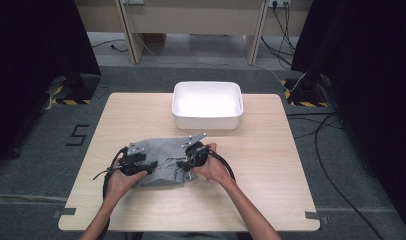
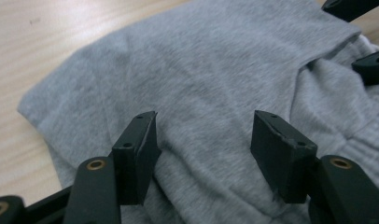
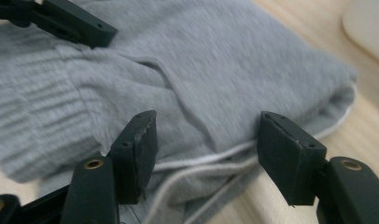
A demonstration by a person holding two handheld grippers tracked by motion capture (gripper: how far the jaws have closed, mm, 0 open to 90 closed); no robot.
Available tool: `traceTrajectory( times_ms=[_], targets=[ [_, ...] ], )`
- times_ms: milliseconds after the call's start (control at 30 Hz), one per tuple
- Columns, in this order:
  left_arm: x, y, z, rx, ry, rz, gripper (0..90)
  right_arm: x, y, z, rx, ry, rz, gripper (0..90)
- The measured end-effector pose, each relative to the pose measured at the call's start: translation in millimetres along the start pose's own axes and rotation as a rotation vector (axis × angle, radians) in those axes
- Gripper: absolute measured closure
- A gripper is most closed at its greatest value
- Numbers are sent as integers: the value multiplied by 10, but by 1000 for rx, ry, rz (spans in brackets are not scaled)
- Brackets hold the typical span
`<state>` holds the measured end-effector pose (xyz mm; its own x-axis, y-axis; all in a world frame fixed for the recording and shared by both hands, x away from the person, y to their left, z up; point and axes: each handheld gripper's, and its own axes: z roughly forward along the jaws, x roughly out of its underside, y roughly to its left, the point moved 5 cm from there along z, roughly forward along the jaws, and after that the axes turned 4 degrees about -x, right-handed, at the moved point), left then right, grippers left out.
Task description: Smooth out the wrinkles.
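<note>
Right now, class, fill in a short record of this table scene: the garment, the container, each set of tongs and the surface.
garment: grey folded garment, ribbed cuff and white drawstring, lying on the table
container: white tub, beyond the garment, apart from it
left tongs: open, over the garment
right tongs: open, at the garment's drawstring edge
surface: light wooden table

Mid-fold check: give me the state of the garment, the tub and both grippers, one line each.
grey garment: folded into a compact bundle, lying flat on the table, white drawstring loose at its edge.
white tub: upright, empty, beyond the garment, apart from it.
left gripper: jaws apart over the fabric, not clamping it.
right gripper: jaws apart over the drawstring edge, gripping nothing.
</note>
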<state>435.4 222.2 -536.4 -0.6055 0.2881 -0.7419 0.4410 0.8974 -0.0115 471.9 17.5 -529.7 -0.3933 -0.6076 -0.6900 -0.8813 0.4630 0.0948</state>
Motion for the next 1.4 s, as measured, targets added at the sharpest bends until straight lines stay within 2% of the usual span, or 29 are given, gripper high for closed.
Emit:
traceTrajectory(
  times_ms=[167, 300, 633, 833, 933, 1000, 1100, 1267, 1400],
  targets=[
    [57, 69, 1, -10, 19, 13, 413, 54, -7, 59, -36, -29, 48, 387],
    [86, 108, -44, -32, 33, 41, 420, 27, 82, 113, -28, -26, 36, 389],
    [203, 269, -165, -42, 38, 23, 425, -75, 258, 236, -39, -18, 35, 389],
    [232, 331, -188, -40, 30, 2, 426, -125, 298, 287, -37, -16, 29, 387],
    [223, 321, -194, -51, 17, 7, 412, -133, 291, 263, -39, -23, 35, 377],
    [204, 312, -216, -59, 3, 2, 399, -145, 267, 218, -42, -37, 44, 373],
    [166, 296, -286, -44, -32, -37, 381, -163, 201, 93, -24, -55, 50, 373],
    [162, 192, -465, -35, -85, -70, 325, -174, 22, -226, 27, -87, 76, 377],
    [242, 81, -579, -22, -108, -89, 277, -148, -151, -522, 82, -117, 105, 383]
  ],
)
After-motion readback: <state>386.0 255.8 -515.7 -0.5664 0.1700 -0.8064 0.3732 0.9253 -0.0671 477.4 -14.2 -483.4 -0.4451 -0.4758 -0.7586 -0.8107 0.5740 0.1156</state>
